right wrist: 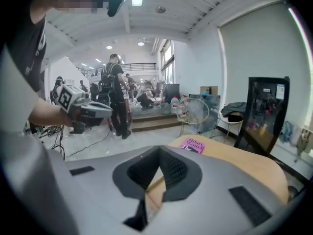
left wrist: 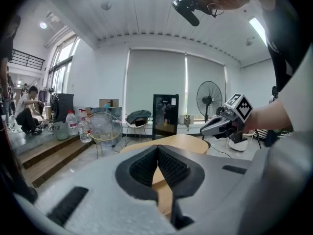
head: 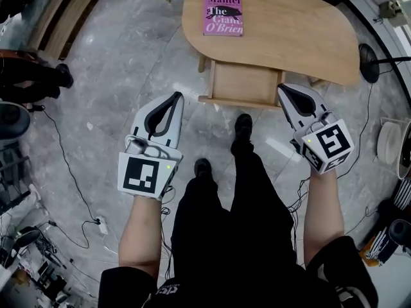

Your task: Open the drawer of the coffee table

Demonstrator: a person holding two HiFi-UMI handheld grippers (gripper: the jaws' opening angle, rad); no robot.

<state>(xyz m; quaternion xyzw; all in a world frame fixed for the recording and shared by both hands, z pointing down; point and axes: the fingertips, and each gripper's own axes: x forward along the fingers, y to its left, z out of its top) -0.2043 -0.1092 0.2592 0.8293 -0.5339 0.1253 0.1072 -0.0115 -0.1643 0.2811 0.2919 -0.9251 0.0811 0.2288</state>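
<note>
The wooden coffee table [head: 302,27] stands ahead of me, and its drawer [head: 241,85] is pulled out from under the near edge. A pink book [head: 223,12] lies on the tabletop; it also shows in the right gripper view as the pink book [right wrist: 191,145]. My left gripper [head: 177,97] is held up left of the drawer, shut and empty. My right gripper [head: 282,90] hangs at the drawer's right corner, shut with nothing between its jaws. In the left gripper view my left gripper [left wrist: 157,148] points at the table [left wrist: 186,142], with the right gripper [left wrist: 203,129] beside it.
My legs and black shoes [head: 243,126] stand just before the drawer. Cables [head: 67,172] trail over the marble floor at left. A floor fan [left wrist: 209,99] and a black cabinet [left wrist: 165,115] stand behind the table. People [right wrist: 115,89] are at steps across the room.
</note>
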